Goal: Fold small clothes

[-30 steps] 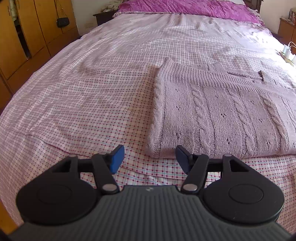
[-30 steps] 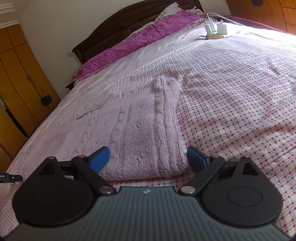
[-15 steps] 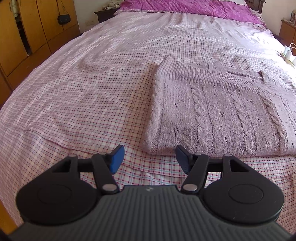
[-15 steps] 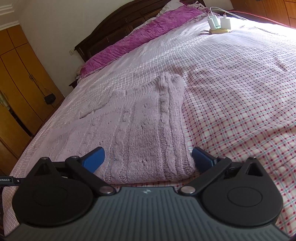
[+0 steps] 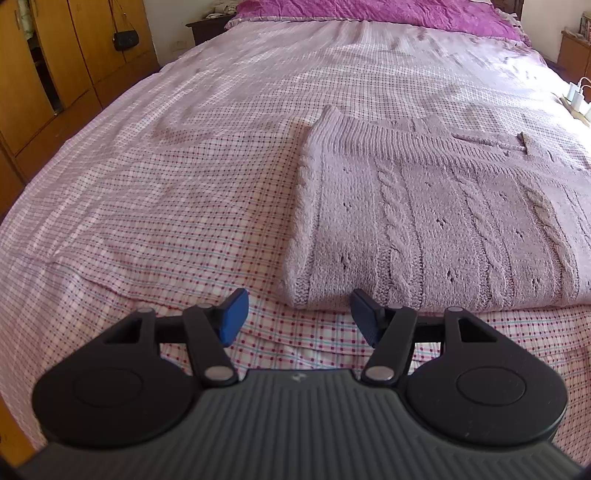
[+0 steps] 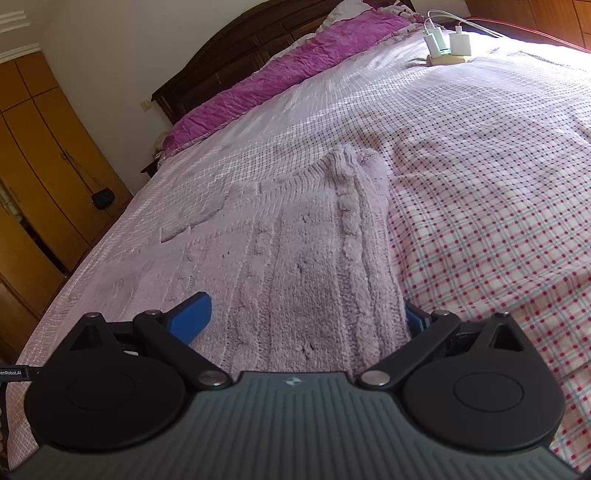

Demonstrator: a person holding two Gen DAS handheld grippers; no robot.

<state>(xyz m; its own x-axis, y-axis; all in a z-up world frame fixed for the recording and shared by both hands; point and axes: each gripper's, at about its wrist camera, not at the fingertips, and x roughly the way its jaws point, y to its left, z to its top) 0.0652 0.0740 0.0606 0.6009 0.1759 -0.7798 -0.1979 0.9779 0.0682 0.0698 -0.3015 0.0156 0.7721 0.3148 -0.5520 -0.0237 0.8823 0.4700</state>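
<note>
Far to the left stand the wooden wardrobe doors [image 5: 55, 70], a small black bag [image 5: 125, 38] hanging on them. The bed [image 5: 184, 177], under a pink checked sheet, fills the middle of the room, with a purple pillow [image 5: 369, 9] at its far end. At the near edge the left tool [image 5: 297, 317] hovers with its blue pads spread wide, holding nothing, just short of the near left corner of the folded knitted sweater [image 5: 424, 221]. The sweater [image 6: 295, 266] lies flat near the bed's near edge. The right tool [image 6: 304, 319] is spread wide too, its pads either side of the sweater's near right corner, not closed on it. White chargers [image 6: 447, 46] sit at the far right.
</note>
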